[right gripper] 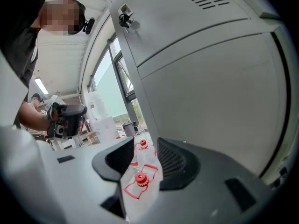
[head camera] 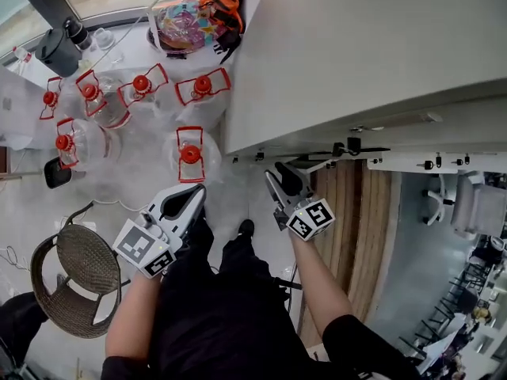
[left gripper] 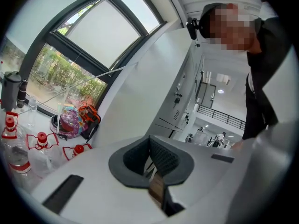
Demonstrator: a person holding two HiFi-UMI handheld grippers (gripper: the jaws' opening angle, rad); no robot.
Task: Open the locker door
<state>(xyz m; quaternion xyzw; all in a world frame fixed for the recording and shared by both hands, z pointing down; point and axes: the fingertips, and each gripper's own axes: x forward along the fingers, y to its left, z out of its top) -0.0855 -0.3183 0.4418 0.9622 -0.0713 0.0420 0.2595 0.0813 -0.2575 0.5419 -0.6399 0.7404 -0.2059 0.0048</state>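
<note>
The grey locker bank [head camera: 356, 54] fills the upper right of the head view, seen from above, with small keys [head camera: 348, 145] sticking out along its front edge. In the right gripper view a locker door [right gripper: 210, 87] with a key lock [right gripper: 125, 20] and vent slots rises close on the right. My right gripper [head camera: 281, 179] is just in front of the lockers, open, with nothing between its pads [right gripper: 175, 160]. My left gripper [head camera: 188, 200] hangs lower left over the floor, away from the lockers. Its pads [left gripper: 161, 155] meet at the tips and hold nothing.
Several clear water bottles with red caps [head camera: 190, 153] stand on the pale floor left of the lockers. A wicker chair [head camera: 79, 279] is at lower left. A colourful helmet and bag [head camera: 190, 18] lie by the window. Wood flooring [head camera: 348, 212] runs under the locker fronts.
</note>
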